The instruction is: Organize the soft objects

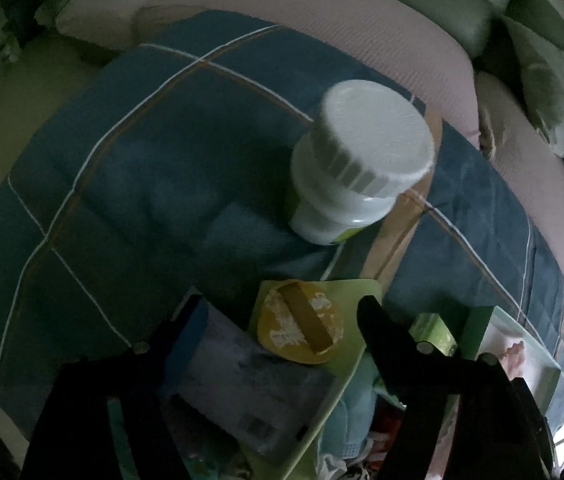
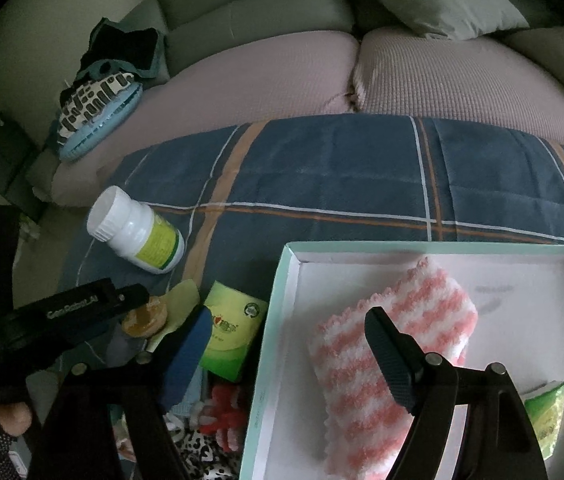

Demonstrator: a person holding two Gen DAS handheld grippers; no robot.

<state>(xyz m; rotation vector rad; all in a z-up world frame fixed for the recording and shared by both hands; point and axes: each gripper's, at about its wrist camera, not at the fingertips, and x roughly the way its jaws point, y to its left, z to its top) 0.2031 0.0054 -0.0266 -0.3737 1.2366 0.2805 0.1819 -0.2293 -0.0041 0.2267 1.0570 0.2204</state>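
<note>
- Over the near edge of the blue plaid blanket (image 2: 322,176), both my grippers point down at a heap of mixed things and a pale green box (image 2: 282,280).
- Done so far, as I judge it: one soft thing, a pink-and-white striped cloth (image 2: 346,344), lies inside the box, along its left wall. A green packet (image 2: 548,408) shows at the box's right side, partly hidden behind my right gripper.
- My right gripper (image 2: 277,344) stands released and empty, one finger above the cloth, the other outside the box over the heap.
- My left gripper (image 1: 249,328) is also spread and grasps nothing; it hovers over the heap, where a flat grey packet (image 1: 241,380) lies on a pale green sheet (image 1: 346,296).
- Left to do, I judge: most of it. Beside the box's left wall wait a red-and-white knit piece (image 2: 221,408), a light blue cloth (image 2: 189,396) and a leopard-print cloth (image 2: 201,456).
- Hard things sit among them: a small yellow jar (image 1: 302,324), a green carton (image 2: 233,332) and a white bottle (image 2: 133,228) on its side on the blanket, near the left edge.
- In the way: the jar and the grey packet lie over the heap, so the soft pieces underneath look awkward to pinch cleanly.
- Far off at the blanket's back left corner, on pink bedding (image 2: 241,80), rests a black-and-white patterned cloth (image 2: 89,104) on a blue disc (image 2: 93,136); I cannot tell whether it belongs to the job.
</note>
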